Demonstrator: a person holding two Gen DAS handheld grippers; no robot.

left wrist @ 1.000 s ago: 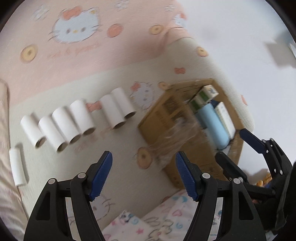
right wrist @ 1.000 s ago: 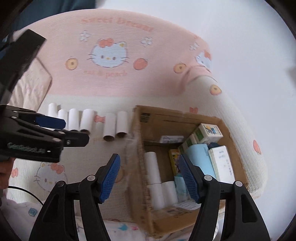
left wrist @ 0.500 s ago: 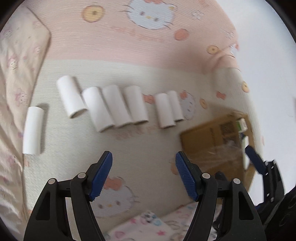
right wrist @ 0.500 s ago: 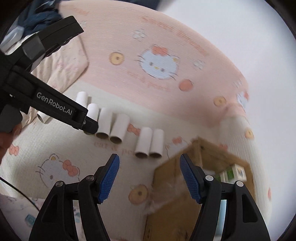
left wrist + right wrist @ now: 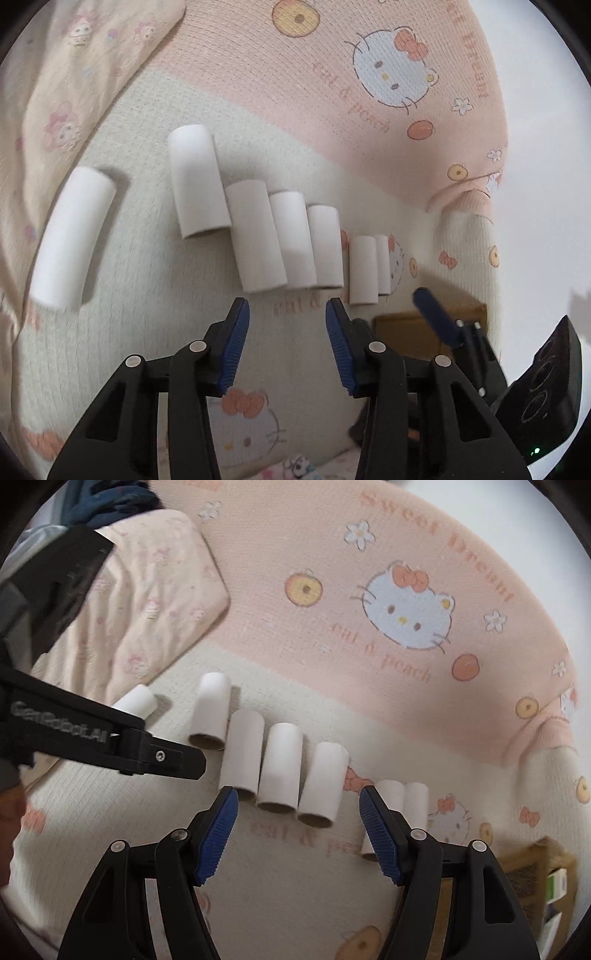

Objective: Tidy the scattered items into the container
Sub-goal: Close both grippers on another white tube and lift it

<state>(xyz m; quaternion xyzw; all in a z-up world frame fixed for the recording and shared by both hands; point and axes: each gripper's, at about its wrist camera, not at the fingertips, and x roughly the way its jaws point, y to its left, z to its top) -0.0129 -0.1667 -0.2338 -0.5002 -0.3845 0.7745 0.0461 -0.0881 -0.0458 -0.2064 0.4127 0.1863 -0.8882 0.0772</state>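
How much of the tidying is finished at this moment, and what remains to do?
Done: the cardboard box already holds some packages. In hand: nothing. The left tongs, which have just been closing, and the right tongs are both empty above the blanket. Left: seven white paper tubes lie on the blanket, such as the middle tube and the separate end tube.

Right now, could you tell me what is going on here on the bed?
A person holds two grippers over a row of white cardboard tubes lying on a cartoon-print blanket. The left gripper and the right gripper are both empty; the left one's jaws have just been closing, with nothing between them. The cardboard box sits off to the right, already holding some items.
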